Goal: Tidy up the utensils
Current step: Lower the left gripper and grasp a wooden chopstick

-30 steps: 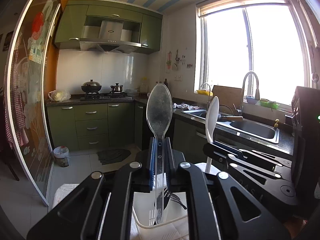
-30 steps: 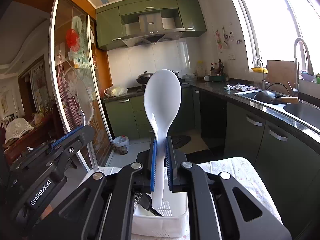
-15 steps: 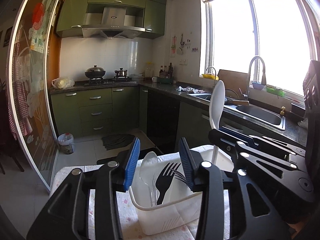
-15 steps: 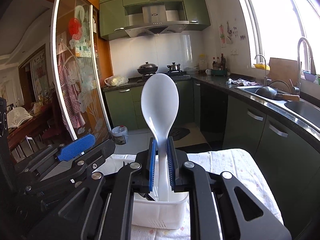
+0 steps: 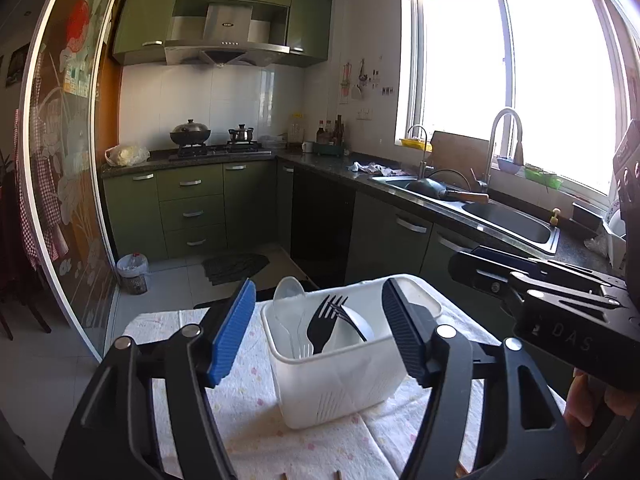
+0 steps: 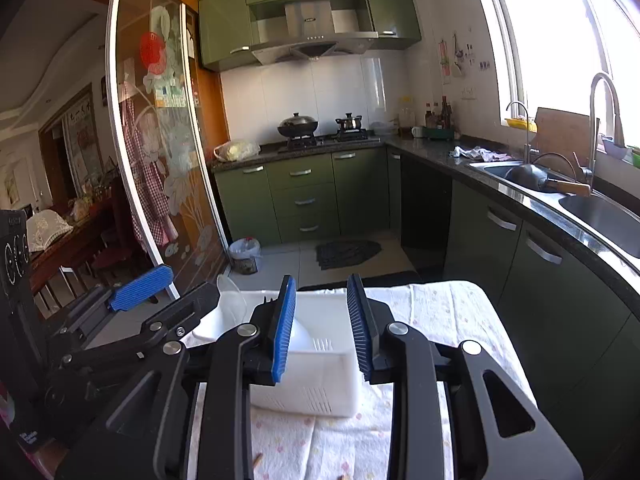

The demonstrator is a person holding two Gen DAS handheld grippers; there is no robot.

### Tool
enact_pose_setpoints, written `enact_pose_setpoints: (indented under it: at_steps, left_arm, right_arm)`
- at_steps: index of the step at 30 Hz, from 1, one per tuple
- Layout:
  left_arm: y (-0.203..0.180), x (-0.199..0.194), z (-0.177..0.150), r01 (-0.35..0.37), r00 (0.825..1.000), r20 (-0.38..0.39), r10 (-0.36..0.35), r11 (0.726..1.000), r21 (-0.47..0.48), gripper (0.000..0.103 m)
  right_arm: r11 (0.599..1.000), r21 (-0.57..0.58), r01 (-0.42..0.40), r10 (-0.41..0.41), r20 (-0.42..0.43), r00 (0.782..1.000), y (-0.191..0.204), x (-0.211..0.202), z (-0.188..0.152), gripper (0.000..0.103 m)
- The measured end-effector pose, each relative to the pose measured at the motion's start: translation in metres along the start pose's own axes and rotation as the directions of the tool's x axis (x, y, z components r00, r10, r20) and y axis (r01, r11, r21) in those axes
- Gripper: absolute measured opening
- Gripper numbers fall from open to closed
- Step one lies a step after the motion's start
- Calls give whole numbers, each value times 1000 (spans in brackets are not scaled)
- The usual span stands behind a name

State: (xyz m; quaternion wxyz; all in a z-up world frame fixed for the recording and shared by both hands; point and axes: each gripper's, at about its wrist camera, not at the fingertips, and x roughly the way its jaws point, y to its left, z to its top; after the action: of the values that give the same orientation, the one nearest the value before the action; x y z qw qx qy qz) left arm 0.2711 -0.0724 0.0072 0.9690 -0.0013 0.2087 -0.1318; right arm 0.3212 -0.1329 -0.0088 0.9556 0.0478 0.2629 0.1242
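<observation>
Both spoons (image 5: 289, 292) now in caddy (image 5: 340, 384).

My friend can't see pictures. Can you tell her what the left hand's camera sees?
A white basket sits on a flowered cloth between the open left gripper and its blue-padded fingers, which have just been opening with nothing between them. In the basket are a black fork, a clear spoon and a white spoon. Behind is a green kitchen.

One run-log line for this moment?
left gripper: jaws opening, empty | right gripper: jaws opening, empty | utensils in white basket
</observation>
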Motion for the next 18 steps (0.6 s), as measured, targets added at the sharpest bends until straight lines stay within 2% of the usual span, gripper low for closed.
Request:
enact_pose_setpoints:
  at_steps: [2,3,4,5,6,7,9,10,11,12,13,15,18]
  left_arm:
    - [1,-3,-10,7,995,-102,-7,1000,-4,70]
    - [1,-2,-18,6,985,-172,-6,1000,3,70]
    - [2,0,-27,5,969,-247,-3,1000,5,70]
    - [3,4,-38,5,944,-330,-4,1000,2,69]
    - [5,10,-48,11,908,-419,-14,1000,-10,69]
    - [6,16,-61,22,863,-504,-36,999,-33,67]
    - [10,27,-88,30,761,-643,-81,996,-90,57]
    - [10,31,-99,26,714,-693,-95,994,-109,49]
    - [10,34,-110,22,678,-727,-104,992,-122,45]
    - [9,37,-116,17,655,-749,-102,993,-120,44]
    - [7,38,-121,13,641,-762,-89,994,-104,43]
    - [2,38,-127,10,626,-778,-58,998,-66,43]
    - [-1,37,-133,-1,591,-805,-47,998,-59,43]
  right_arm:
    - [1000,4,-20,20,-118,993,-5,-4,-11,27]
    - [999,10,-33,35,-186,982,-7,-4,-18,27]
    - [999,17,-49,52,-261,964,-9,-2,-27,27]
    - [998,29,-62,68,-329,942,-12,-1,-37,27]
    - [996,43,-72,83,-393,916,-15,1,-48,27]
    - [995,55,-84,100,-452,886,-17,3,-58,27]
    - [992,77,-98,124,-542,831,-19,8,-77,27]
    - [990,89,-106,138,-578,805,-20,10,-86,27]
    - [989,97,-113,148,-605,782,-19,12,-94,26]
    - [988,100,-117,154,-626,764,-18,13,-100,22]
    - [988,97,-120,154,-646,748,-16,14,-105,19]
    - [989,92,-118,149,-675,723,-14,16,-115,19]
    - [991,83,-103,131,-716,685,-15,21,-126,17]
